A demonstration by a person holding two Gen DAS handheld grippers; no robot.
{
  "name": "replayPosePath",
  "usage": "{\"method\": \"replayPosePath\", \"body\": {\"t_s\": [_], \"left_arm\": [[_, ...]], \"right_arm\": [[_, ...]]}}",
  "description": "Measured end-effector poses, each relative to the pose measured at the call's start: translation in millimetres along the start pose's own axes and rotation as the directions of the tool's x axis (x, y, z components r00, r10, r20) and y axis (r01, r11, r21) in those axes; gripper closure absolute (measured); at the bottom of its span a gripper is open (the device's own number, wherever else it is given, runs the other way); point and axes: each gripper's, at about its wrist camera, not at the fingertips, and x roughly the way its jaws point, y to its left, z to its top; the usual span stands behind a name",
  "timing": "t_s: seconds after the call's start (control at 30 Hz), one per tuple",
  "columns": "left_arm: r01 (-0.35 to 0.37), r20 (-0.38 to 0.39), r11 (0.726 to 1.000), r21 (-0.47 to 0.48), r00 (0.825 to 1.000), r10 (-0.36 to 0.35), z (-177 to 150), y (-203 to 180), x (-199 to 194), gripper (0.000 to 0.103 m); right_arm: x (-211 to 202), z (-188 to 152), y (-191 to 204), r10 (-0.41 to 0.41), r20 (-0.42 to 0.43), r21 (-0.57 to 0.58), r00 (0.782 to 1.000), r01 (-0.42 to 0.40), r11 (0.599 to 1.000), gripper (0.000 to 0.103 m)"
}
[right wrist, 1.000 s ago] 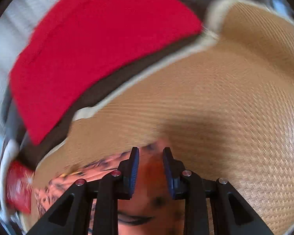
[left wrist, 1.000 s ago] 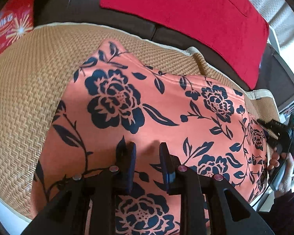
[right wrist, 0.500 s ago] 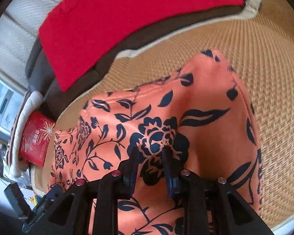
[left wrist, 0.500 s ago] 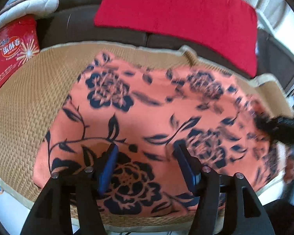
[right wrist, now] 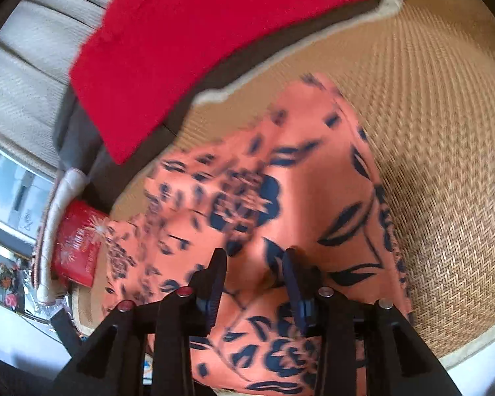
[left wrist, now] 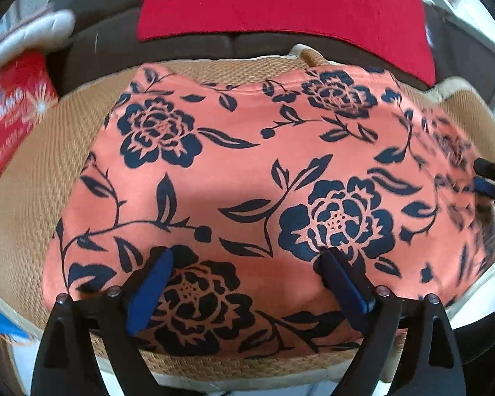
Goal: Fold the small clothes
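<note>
Your left tool (left wrist: 244,272) hangs with its fingers spread wide and holding nothing, just above the near edge of the orange cloth (left wrist: 247,181) with dark blue flowers. Your right tool (right wrist: 255,270) stands partly parted over the same cloth at its right end; fabric shows between the fingers, but blur hides whether it is pinched, so I cannot tell.

The cloth lies spread fairly flat on a woven straw mat (left wrist: 26,198), its far edge running straight like a finished crease. It looks as though at least one fold is made and laid down. Further folds, to bring it down to a small packet, probably remain.

From left to right around it: a red printed packet (left wrist: 13,112) sits at the mat's left side beside a pale padded item (left wrist: 33,33). Behind the mat runs a dark brown sofa seat (left wrist: 115,43), with a red cushion (left wrist: 280,3) lying on it. At the far right the mat's pale border (right wrist: 472,343) ends the surface.
</note>
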Motion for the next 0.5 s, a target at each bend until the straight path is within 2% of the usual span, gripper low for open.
{"method": "replayPosePath", "body": {"t_s": [0.07,0.1,0.13,0.2,0.27,0.4,0.5], "left_arm": [[0.035,0.037,0.997,-0.066,0.999,-0.033,-2,12,-9,0.011],[0.023,0.046,0.996,-0.085,0.999,-0.019,-2,16,-10,0.011],[0.002,0.048,0.996,-0.091,0.999,0.002,-2,19,-9,0.011],[-0.049,0.064,0.994,-0.094,0.996,0.055,-2,23,-11,0.011],[-0.066,0.068,0.994,-0.085,0.995,0.072,-1,30,-9,0.011],[-0.158,0.058,0.987,-0.039,0.985,0.16,5,29,11,0.011],[-0.196,0.035,0.978,-0.067,0.979,0.198,23,40,33,0.009]], "right_arm": [[-4,-5,15,0.048,0.022,-0.038,0.999,-0.047,0.998,0.064],[-2,-8,24,0.058,0.019,-0.064,0.998,-0.057,0.996,0.064],[3,-11,32,0.047,0.007,-0.086,0.999,-0.046,0.995,0.064],[22,-14,41,-0.029,-0.03,-0.118,0.999,0.025,0.993,0.064],[45,-13,44,-0.088,-0.069,-0.113,0.994,0.08,0.99,0.065],[67,-3,59,-0.125,-0.053,-0.152,0.991,0.116,0.982,0.065],[78,13,59,-0.127,-0.049,-0.17,0.991,0.117,0.979,0.068]]}}
